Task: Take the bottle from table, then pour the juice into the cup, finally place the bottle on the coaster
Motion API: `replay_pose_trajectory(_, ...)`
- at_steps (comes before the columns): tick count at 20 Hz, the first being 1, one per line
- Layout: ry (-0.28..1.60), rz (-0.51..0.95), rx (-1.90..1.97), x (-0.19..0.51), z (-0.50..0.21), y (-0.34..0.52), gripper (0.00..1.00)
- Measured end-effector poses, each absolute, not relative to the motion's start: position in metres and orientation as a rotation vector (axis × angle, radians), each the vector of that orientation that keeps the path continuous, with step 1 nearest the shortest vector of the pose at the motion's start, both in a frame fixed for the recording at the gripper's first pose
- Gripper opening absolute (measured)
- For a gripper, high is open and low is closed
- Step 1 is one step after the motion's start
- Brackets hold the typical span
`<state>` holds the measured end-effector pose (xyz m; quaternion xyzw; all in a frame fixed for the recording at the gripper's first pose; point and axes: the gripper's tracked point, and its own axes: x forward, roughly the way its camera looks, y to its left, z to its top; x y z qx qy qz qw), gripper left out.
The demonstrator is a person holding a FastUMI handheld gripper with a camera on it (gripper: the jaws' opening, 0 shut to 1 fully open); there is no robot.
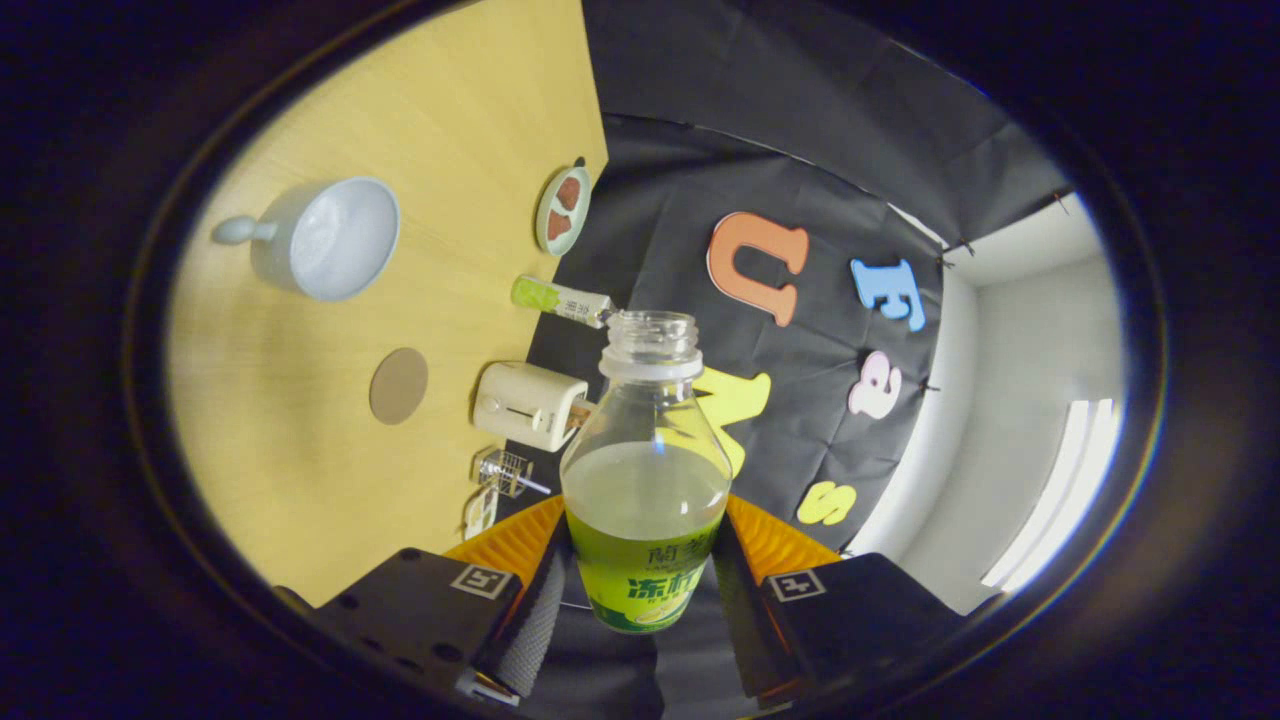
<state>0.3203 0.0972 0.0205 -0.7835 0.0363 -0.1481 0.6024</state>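
My gripper (640,585) is shut on a clear, uncapped bottle (648,470) with a green label, holding it by its lower body between both fingers. The bottle is about half full of pale green juice, and its open mouth points away from me. The whole view is rolled, so the wooden table (300,460) stands off to one side of the bottle. On that table sits the white cup (325,238) with a stubby handle, well away from the bottle's mouth. The round brown coaster (399,385) lies between the cup and my fingers.
A white toaster (527,404) stands at the table's edge near the bottle. Beside it are a small clear rack (505,472), a green-and-white tube (560,300) and a small plate (562,209) with reddish pieces. Black cloth forms the booth's wall beyond.
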Motion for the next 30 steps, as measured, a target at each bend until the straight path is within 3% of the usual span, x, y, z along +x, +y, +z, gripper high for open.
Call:
replay_pose_trajectory(19, 0.272, -0.095, -0.638, 0.345, -0.081, 0.075, 0.78)
replay_pose_trajectory(24, 0.212, 0.014, -0.374, 0.359, -0.075, 0.083, 0.78)
replay_pose_trajectory(30, 0.139, 0.037, -0.237, 0.391, -0.041, 0.091, 0.78)
